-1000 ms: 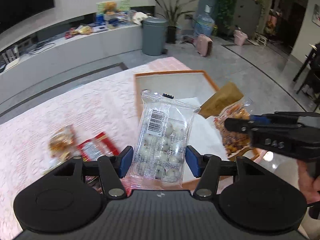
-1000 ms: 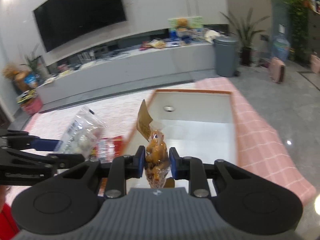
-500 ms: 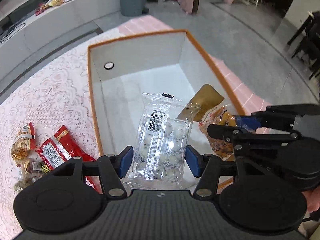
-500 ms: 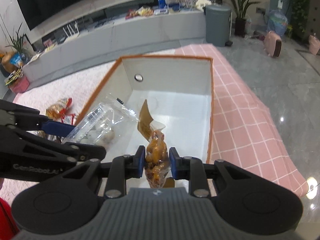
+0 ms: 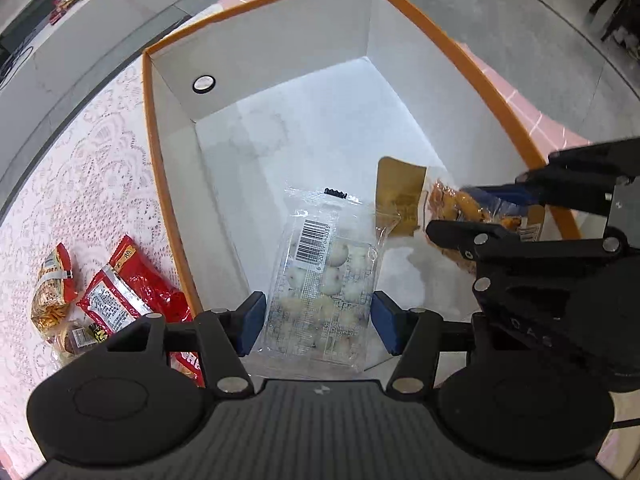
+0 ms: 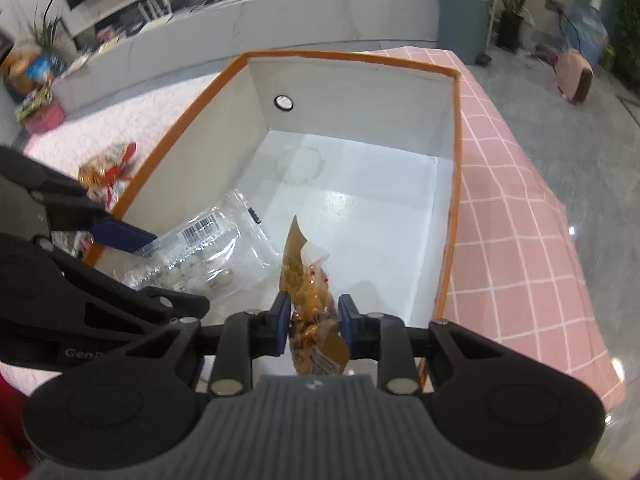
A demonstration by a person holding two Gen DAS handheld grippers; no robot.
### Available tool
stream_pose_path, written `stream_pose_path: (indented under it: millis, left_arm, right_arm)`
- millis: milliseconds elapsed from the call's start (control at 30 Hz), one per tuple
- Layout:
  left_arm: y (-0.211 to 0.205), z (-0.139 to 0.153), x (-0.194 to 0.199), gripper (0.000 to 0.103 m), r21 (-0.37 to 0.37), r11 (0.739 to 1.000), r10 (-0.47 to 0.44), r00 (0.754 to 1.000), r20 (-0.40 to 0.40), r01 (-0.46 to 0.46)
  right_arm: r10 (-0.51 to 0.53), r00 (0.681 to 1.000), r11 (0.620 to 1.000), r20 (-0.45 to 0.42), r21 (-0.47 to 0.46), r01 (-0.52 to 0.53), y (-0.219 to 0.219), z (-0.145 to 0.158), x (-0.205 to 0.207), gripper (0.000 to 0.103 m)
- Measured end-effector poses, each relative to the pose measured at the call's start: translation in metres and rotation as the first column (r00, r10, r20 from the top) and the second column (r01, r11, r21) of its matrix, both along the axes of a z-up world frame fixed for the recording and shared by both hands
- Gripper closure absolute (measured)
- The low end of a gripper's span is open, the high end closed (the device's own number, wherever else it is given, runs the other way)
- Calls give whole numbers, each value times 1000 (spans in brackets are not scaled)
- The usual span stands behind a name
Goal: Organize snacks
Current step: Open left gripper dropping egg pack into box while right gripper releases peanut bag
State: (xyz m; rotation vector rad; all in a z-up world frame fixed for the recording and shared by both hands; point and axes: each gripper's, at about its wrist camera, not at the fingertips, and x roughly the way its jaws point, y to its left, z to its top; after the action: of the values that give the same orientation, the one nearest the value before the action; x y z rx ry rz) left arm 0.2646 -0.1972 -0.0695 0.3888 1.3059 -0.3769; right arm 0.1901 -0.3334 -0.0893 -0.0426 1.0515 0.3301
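While both views show the box, only left shows red packet

We see a clear packet of pale round sweets, barcode up, between our left tongs, and an orange-brown snack bag upright in our right tongs, both over the orange-rimmed white box.

Orange snack bag — over box

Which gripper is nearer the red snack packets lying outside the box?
Left. The left gripper hangs just inside the box wall beside the red snack packets; the right gripper is farther across the box interior.
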Motion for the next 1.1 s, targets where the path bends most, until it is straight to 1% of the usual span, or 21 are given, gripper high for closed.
stream_pose_path:
  millis: [167,200,233,367,433,533,700,833,933,1033,1100]
  left_arm:
    - [-1,-3,-2,36,14,1000,-9,1000,-14,9]
    - [0,-3,-2,33,20,1000,-7,1000,-13,7]
    - [0,-3,-3,33,25,1000,-9,1000,-7,9]
    - [0,2,-5,34,36,999,-26,1000,-4,26]
    - [1,6,-7,34,43,999,-25,1000,17,24]
    - [4,15,-12,34,22,999,-32,999,25,31]
    - [13,34,-22,33,-6,1000,-28,997,68,29]
    - [17,45,-31,33,-25,999,-34,995,92,36]
    - [20,51,-37,33,-11,999,-35,991,130,37]
    - [23,56,-44,33,-12,999,-48,988,145,51]
    - [27,60,-48,33,-25,998,-47,987,157,51]
  right_arm:
    - [48,999,997,-3,-56,-48,8,-4,2,80]
    - [57,998,996,-6,-65,-57,10,-4,2,80]
    - [65,998,995,-9,-73,-66,11,-4,2,80]
    - [102,994,990,-37,-91,-105,16,-8,4,80]
    - [107,993,989,-55,-100,-112,18,-10,5,80]
    - [108,991,988,-74,-101,-116,20,-12,8,80]
    - [112,989,984,-97,-124,-124,26,-15,7,79]
    - [103,991,984,-82,-138,-113,27,-12,5,78]
    - [98,993,983,-72,-150,-108,27,-9,5,74]
    - [91,994,980,-61,-171,-100,29,-4,2,70]
    - [92,995,977,-44,-187,-99,30,1,-3,62]
